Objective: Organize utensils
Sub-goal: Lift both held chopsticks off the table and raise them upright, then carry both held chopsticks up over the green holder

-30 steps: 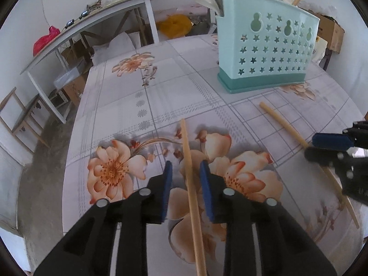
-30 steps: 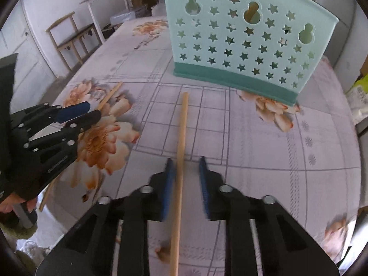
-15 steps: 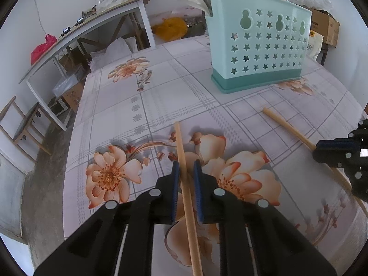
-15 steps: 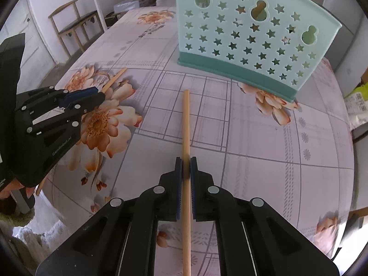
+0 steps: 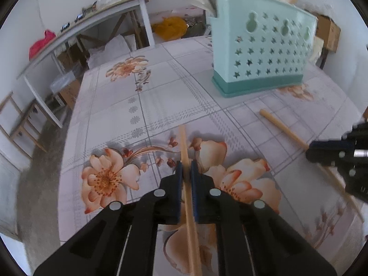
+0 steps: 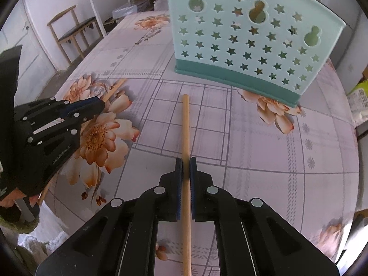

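Observation:
Two wooden chopsticks lie on the flowered tablecloth (image 5: 161, 92). My left gripper (image 5: 186, 164) is closing its jaws on one chopstick (image 5: 183, 142), and the blue pads press both of its sides. My right gripper (image 6: 185, 161) is shut on the other chopstick (image 6: 185, 124), whose far end points at the teal star-holed utensil holder (image 6: 241, 39). The holder (image 5: 260, 53) stands upright at the back, with spoons and chopsticks in it. Each gripper also shows in the other's view: the right gripper (image 5: 322, 151) on its chopstick (image 5: 283, 128), and the left gripper (image 6: 101, 105) on its chopstick (image 6: 116, 87).
A white side table (image 5: 92, 23) with clutter stands beyond the table's left edge, with a red bag (image 5: 42, 41) on it. A yellow bag (image 5: 170, 25) lies on the floor behind. A wooden chair (image 6: 71, 30) and a cardboard box (image 5: 329, 32) flank the room.
Both grippers have closed from open onto their chopsticks. The hands have hardly moved.

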`<action>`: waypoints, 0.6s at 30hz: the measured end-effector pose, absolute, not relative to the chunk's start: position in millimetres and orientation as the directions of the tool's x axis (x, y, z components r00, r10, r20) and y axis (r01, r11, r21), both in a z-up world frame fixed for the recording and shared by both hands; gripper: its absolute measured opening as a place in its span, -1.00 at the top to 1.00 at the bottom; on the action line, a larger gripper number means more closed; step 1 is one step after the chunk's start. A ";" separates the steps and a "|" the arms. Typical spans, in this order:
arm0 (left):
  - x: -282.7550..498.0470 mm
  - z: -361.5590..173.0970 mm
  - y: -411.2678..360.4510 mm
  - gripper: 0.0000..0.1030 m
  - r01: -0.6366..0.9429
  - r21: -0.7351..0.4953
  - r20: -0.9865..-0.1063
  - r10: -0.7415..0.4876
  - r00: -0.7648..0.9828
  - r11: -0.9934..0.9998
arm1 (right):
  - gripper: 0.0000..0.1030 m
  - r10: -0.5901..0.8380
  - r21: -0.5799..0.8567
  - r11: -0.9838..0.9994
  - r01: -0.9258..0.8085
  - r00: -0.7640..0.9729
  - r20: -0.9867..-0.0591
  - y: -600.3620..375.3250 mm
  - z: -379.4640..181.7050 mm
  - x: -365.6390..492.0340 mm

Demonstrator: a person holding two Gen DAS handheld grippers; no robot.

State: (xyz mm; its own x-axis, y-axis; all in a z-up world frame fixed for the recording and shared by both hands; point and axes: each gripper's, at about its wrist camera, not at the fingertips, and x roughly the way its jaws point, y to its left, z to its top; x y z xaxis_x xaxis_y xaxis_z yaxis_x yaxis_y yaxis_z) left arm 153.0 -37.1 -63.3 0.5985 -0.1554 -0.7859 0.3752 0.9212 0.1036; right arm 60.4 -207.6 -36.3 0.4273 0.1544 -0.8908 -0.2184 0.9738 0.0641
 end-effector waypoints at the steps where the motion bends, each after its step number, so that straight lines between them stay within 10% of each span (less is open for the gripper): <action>1: 154.4 -62.4 -35.3 0.88 0.372 0.080 -0.788 -0.170 0.592 0.925 | 0.91 0.160 0.073 0.974 -0.212 0.429 -0.889 -209.3 -35.9 60.6; 18: 120.7 77.6 17.0 0.88 0.411 -0.262 -0.455 -0.487 0.745 0.873 | 0.91 0.228 0.177 0.973 -0.146 0.525 -0.820 -243.7 -5.9 40.8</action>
